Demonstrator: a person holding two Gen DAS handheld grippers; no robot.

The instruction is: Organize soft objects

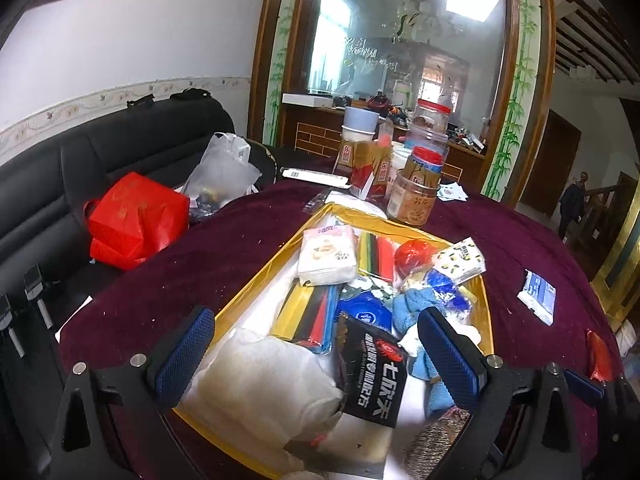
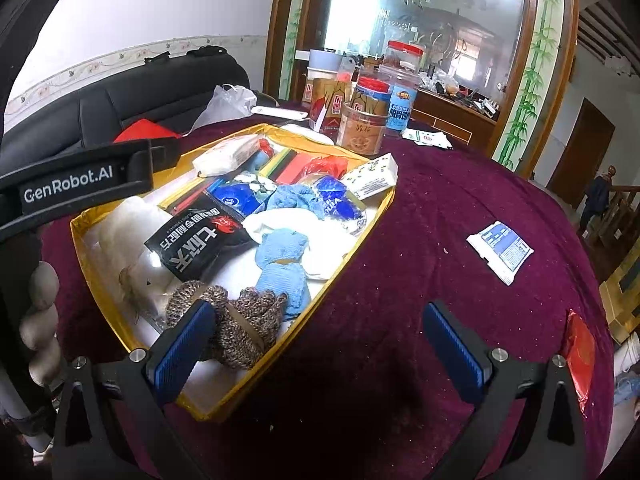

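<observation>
A gold-rimmed tray (image 1: 264,268) (image 2: 384,216) on the maroon tablecloth holds soft goods: a white cloth bundle (image 1: 264,384) (image 2: 124,224), a black packet (image 1: 374,376) (image 2: 196,244), blue cloth (image 1: 412,308) (image 2: 284,268), brown knitted gloves (image 2: 240,324) (image 1: 440,436), tissue packs (image 1: 328,256) (image 2: 372,178) and coloured strips (image 1: 316,316). My left gripper (image 1: 320,356) hovers open over the tray's near end, above the white bundle and black packet. My right gripper (image 2: 320,352) is open at the tray's near right corner, its left finger in front of the gloves.
Jars and cartons (image 1: 416,176) (image 2: 364,108) stand behind the tray. A blue-white packet (image 1: 538,296) (image 2: 500,250) lies on the cloth to the right. A red bag (image 1: 136,220) and a clear bag (image 1: 224,172) sit on the black sofa at left. A red wrapper (image 2: 580,352) lies at the table's right edge.
</observation>
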